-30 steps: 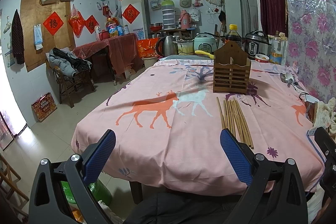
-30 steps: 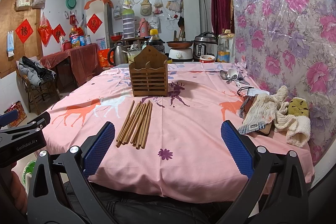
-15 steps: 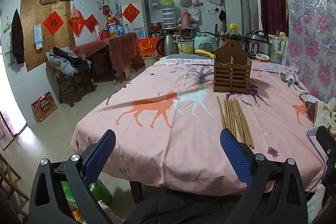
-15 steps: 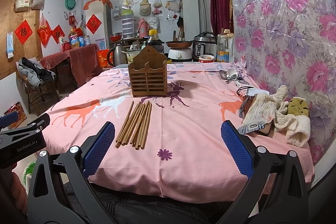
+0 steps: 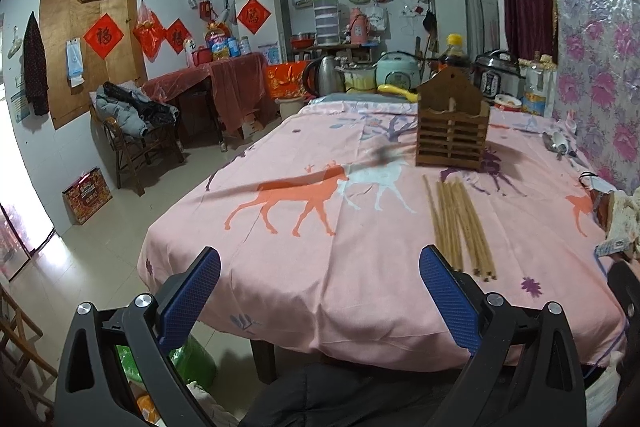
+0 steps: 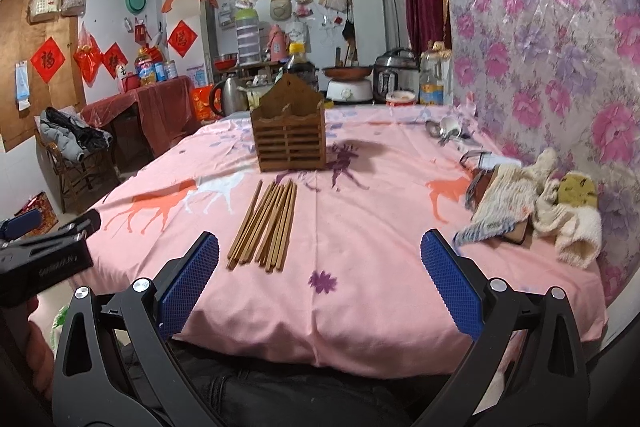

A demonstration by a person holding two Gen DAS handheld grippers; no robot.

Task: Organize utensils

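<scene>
Both claws still spread wide and empty, right claw (image 6: 319, 287) nudged closer to chopsticks (image 6: 266, 225), left claw (image 5: 320, 301) unmoved

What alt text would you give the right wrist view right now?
The open right gripper hovers at the near edge of a pink-clothed table, with a bundle of wooden chopsticks lying ahead and an empty-looking slatted wooden holder standing behind them. Crumpled cloths lie at right.

The left gripper (image 5: 320, 297) is level, its blue-padded fingers (image 5: 188, 301) spread wide with nothing between them. The right gripper (image 6: 320, 293) matches it (fingers (image 6: 450, 289) equally far apart, empty), with the left gripper's body just beyond its left finger.
</scene>
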